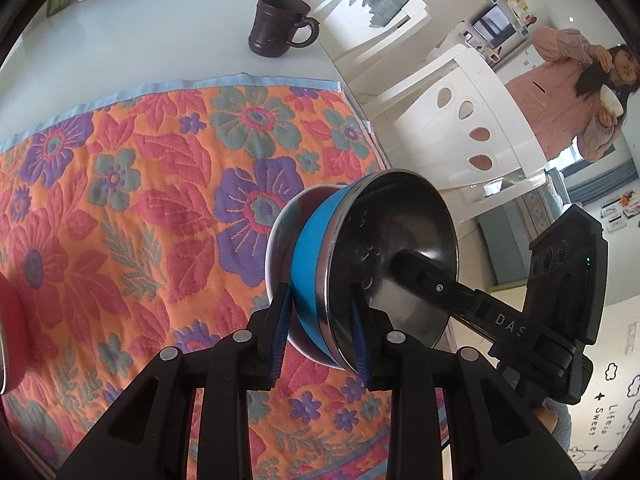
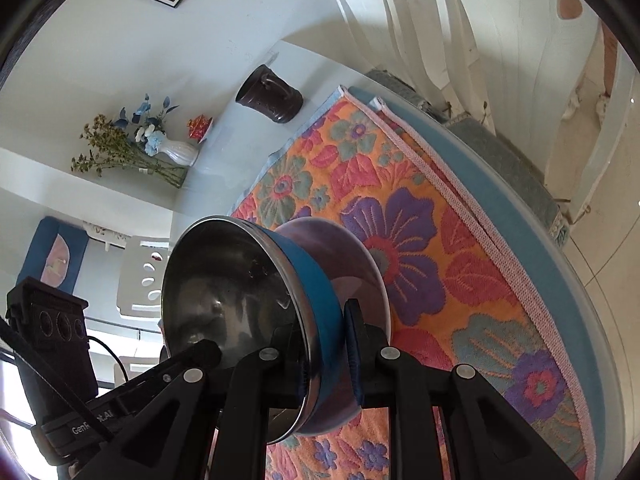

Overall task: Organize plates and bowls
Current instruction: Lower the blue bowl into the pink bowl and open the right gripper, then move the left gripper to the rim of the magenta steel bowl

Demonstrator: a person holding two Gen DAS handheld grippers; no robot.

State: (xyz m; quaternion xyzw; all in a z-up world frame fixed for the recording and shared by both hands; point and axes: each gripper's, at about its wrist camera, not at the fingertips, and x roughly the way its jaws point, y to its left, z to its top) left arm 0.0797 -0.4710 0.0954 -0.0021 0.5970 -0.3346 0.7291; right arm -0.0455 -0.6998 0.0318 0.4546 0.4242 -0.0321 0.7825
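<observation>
Holding a blue bowl by its rim, the left gripper has one blue pad on the outside and one on the shiny inside, so its jaws are closed on the bowl. The bowl is tipped on its side above a flowery cloth. A second bowl, pale and reddish, sits under it like a nest. The right gripper comes in from the right, and its finger reaches into the shiny inside of the blue bowl. A dark mug stands on the white table, well apart from the bowls. A person in pink stands far off by a white chair.

From the right wrist view, the right gripper pinches the rim of the blue bowl too, one pad inside and one outside. The pale, reddish bowl is stuck on its bottom. The left gripper pokes into the bowl from the left. Past the flowery cloth are the dark mug and a white vase with flowers.
</observation>
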